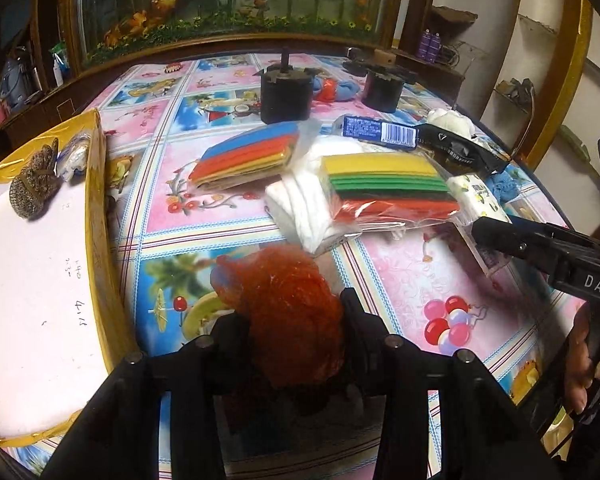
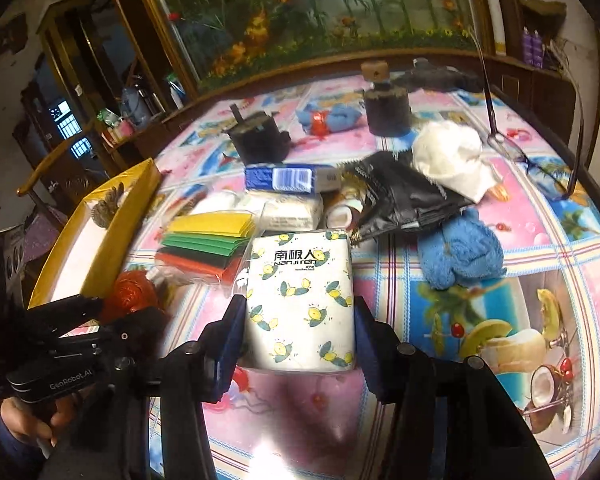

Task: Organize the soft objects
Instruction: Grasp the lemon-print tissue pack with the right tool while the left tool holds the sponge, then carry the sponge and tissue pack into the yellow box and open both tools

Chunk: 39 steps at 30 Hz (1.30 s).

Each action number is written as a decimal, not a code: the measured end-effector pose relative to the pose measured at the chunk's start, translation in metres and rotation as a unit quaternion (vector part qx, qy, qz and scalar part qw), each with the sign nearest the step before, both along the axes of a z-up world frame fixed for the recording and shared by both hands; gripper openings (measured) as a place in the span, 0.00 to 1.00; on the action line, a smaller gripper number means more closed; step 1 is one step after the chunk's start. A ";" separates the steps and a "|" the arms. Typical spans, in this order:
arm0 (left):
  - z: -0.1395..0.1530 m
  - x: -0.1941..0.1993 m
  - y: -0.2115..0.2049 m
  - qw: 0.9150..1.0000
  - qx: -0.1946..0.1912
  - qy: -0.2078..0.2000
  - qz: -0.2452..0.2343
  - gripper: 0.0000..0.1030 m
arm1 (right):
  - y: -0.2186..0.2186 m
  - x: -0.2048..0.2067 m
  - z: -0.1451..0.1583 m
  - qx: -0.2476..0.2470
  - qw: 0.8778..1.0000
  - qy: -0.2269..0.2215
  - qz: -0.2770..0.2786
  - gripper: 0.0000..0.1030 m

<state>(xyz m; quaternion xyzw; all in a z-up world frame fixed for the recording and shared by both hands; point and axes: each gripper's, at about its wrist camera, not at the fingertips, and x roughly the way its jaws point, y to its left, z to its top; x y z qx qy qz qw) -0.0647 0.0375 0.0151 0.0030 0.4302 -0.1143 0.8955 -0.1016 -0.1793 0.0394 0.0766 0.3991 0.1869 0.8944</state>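
Gripping now: the left gripper (image 1: 296,320) is clamped on the orange mesh scrubber (image 1: 288,312); the right gripper (image 2: 298,332) has its pads against both long sides of the lemon-print tissue pack (image 2: 300,300), closed on it.
Where the scrubber sits: low over the flowered tablecloth (image 1: 400,280), close to the yellow-edged box (image 1: 100,216).
Key relation: that box lies to the left of both grippers, and the left hand is the nearer; its load has the shorter way in, I judge.
Tissue pack axis: long side running away from the right gripper, in line with its fingers.
Already in the box: a brown wire scourer (image 1: 36,184) at the far end.
Left view only: the box's white floor and most of its rim.
Right view only: the blue towel (image 2: 460,252) and white cloth (image 2: 448,156), and the grip on the tissue pack.
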 end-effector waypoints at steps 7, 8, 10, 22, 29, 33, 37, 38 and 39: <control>0.003 -0.004 0.002 1.000 -0.004 -0.010 0.002 0.40 | -0.012 -0.011 0.011 0.026 0.998 -0.044 -0.028 0.54; 0.004 -0.005 0.002 1.000 -0.004 -0.011 0.002 0.40 | -0.012 -0.013 0.012 0.027 0.998 -0.050 -0.028 0.54; 0.005 -0.006 0.003 1.000 -0.006 -0.015 0.004 0.40 | -0.012 -0.016 0.014 0.029 0.998 -0.058 -0.028 0.54; 0.008 -0.007 0.007 1.000 -0.008 -0.022 0.014 0.40 | -0.015 -0.022 0.017 0.045 0.996 -0.076 -0.025 0.54; 0.009 -0.009 0.006 0.999 -0.006 -0.030 0.017 0.40 | -0.017 -0.023 0.017 0.056 0.995 -0.079 -0.019 0.54; 0.011 -0.011 0.007 0.999 -0.008 -0.039 0.020 0.40 | -0.018 -0.024 0.017 0.055 0.995 -0.079 -0.021 0.54; 0.014 -0.013 0.009 0.999 -0.013 -0.049 0.020 0.40 | -0.020 -0.022 0.017 0.059 0.995 -0.076 -0.026 0.54; 0.014 -0.013 0.009 0.998 -0.013 -0.049 0.020 0.40 | -0.021 -0.022 0.017 0.059 0.995 -0.074 -0.029 0.54; 0.014 -0.012 0.010 0.999 -0.016 -0.048 0.021 0.40 | -0.022 -0.021 0.017 0.058 0.995 -0.071 -0.031 0.54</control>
